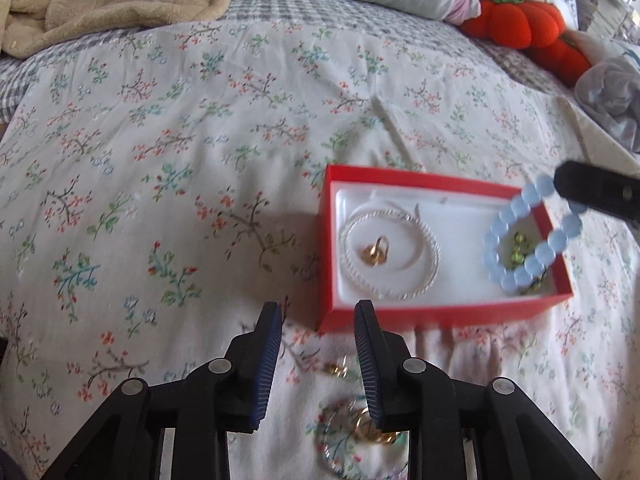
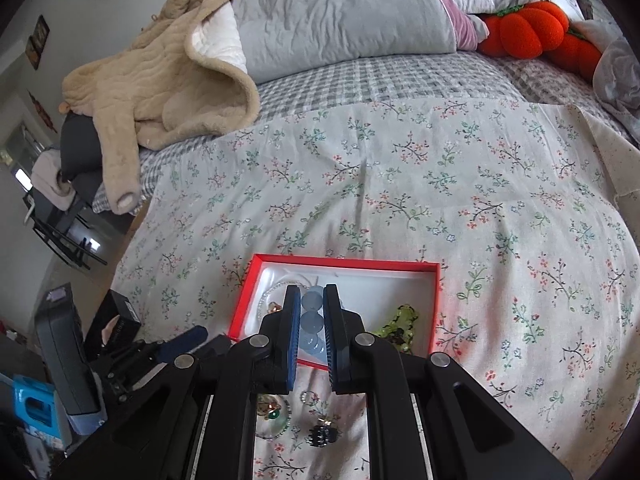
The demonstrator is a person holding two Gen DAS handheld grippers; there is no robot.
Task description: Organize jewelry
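Holding the blue bead bracelet (image 1: 528, 236) clamped in our right gripper (image 2: 312, 322), we hang it over the red box (image 1: 440, 314) at lower centre. Our left gripper (image 1: 318, 326) stands apart, loose rings (image 2: 320, 434) beneath.

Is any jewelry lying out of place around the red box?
Yes. A gold ring and a clear bangle lie on the floral bedsheet, outside the red box, beside the open left gripper.
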